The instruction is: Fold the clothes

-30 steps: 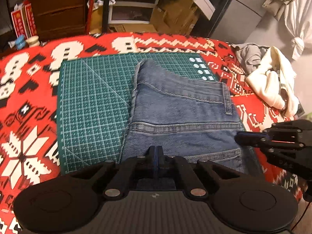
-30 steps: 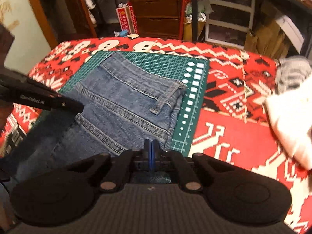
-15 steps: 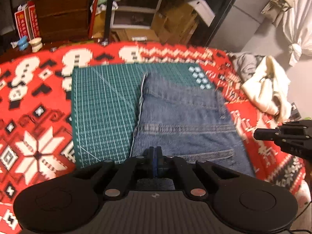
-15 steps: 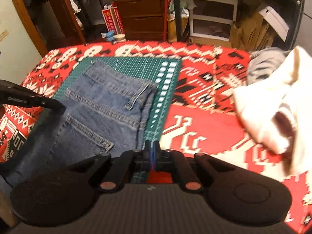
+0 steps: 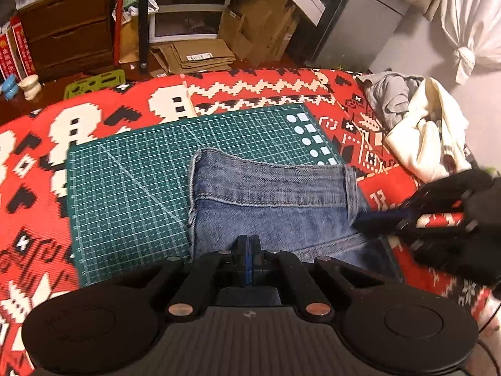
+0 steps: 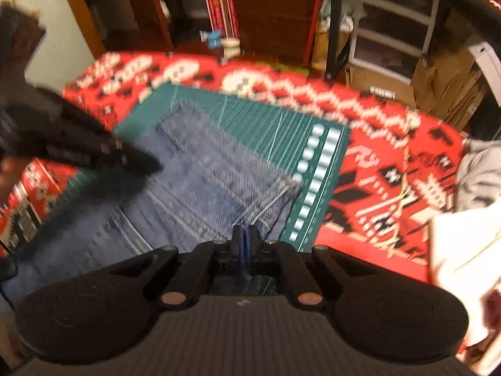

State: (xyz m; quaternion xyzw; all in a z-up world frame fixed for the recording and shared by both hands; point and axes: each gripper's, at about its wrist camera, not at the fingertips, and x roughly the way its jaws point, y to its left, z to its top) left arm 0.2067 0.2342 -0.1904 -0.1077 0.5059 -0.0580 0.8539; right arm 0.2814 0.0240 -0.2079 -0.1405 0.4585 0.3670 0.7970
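Folded blue jeans (image 5: 269,200) lie on the green cutting mat (image 5: 131,188), waistband toward the far side. My left gripper (image 5: 249,247) is shut over the near part of the denim with nothing visibly between its fingers. In the right wrist view it shows as a dark tip (image 6: 147,166) above the jeans (image 6: 200,181), with a shadow under it. My right gripper (image 6: 245,239) is also shut, at the jeans' right edge by the belt loop. The left wrist view blurs its tip (image 5: 363,219) against that edge, so contact is unclear.
A red patterned cloth (image 5: 256,91) covers the table. A cream garment (image 5: 426,138) and a grey one (image 5: 391,97) are piled at the right. Past the far edge stand a wooden drawer chest (image 5: 69,37), plastic drawers and cardboard boxes (image 5: 200,53).
My right gripper swung left from over the red cloth back to the jeans' right edge. The left gripper moved forward and lower over the denim. Both stayed shut.
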